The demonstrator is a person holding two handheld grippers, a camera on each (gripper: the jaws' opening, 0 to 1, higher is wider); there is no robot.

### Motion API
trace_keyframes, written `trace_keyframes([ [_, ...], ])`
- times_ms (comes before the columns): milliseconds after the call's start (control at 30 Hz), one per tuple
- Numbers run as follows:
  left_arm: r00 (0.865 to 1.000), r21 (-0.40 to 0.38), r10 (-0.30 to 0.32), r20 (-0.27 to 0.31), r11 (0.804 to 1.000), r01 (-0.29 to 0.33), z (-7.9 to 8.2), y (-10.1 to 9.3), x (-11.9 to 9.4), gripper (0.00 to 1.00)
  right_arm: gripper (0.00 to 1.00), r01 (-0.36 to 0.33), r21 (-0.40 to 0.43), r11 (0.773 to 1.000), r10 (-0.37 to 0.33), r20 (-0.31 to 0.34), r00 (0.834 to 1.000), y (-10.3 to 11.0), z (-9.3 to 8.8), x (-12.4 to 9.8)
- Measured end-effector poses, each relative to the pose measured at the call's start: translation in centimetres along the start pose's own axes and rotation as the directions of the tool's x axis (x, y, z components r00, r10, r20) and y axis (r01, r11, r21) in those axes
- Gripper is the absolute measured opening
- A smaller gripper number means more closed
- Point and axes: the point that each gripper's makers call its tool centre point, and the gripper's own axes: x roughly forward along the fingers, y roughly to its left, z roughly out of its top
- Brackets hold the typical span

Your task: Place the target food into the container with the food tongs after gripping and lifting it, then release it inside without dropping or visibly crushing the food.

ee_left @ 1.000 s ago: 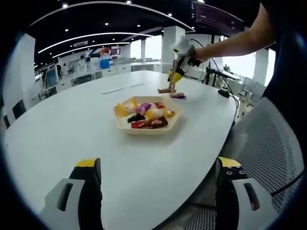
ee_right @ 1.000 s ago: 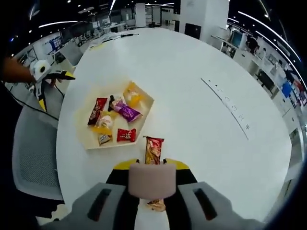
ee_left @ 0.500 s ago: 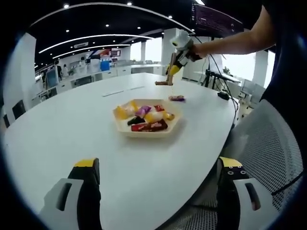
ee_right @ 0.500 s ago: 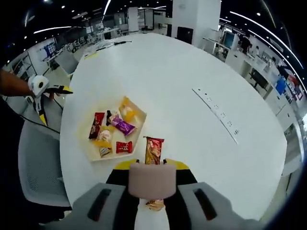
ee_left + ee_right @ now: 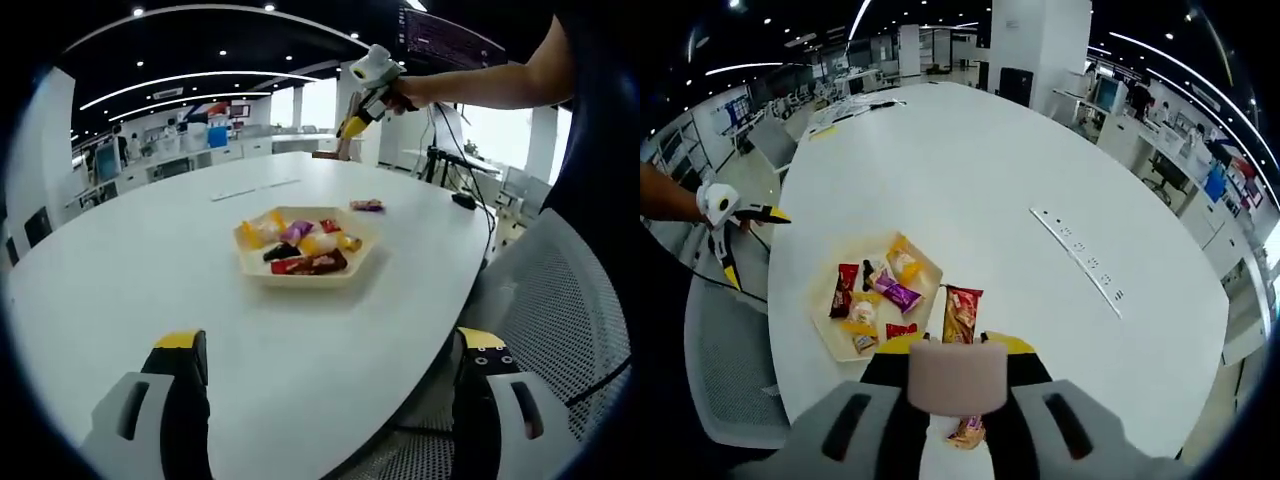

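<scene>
The tongs [image 5: 958,385] are clamped by the right gripper [image 5: 958,350], and one red-orange packet [image 5: 960,312] is pinched at their tip, held clear above the desk [image 5: 150,260] just beside the tray [image 5: 300,277], probably for the carry over its rim. About seven snacks are counted inside. The left gripper [image 5: 335,395] is kept spread, empty.

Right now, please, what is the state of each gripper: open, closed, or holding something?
Left gripper: open, holding nothing, low over the white table.
Right gripper: shut on the food tongs, which grip a snack packet.
</scene>
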Motion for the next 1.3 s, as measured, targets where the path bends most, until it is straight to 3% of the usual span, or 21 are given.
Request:
trace_keyframes([
  [200,1.0,0.007,0.004,0.003,1.0,-0.004,0.0,0.1,0.0,0.99,0.18,-0.019,-0.013,1.0,0.019,-0.003,1.0,1.8,0.6,0.9],
  [600,1.0,0.015,0.009,0.007,1.0,-0.009,0.2,0.0,-0.1,0.99,0.18,-0.058,-0.04,0.997,0.059,0.029,0.998,5.9,4.1,3.1],
  [867,1.0,0.022,0.013,-0.002,1.0,-0.013,0.0,0.2,0.0,0.99,0.18,-0.091,-0.085,0.992,0.092,0.012,0.996,8.7,5.1,5.1],
  [1300,1.0,0.021,0.024,0.0,0.999,-0.024,0.0,0.4,-0.1,0.99,0.18,-0.1,-0.09,0.991,0.103,0.028,0.994,9.7,6.0,6.3],
])
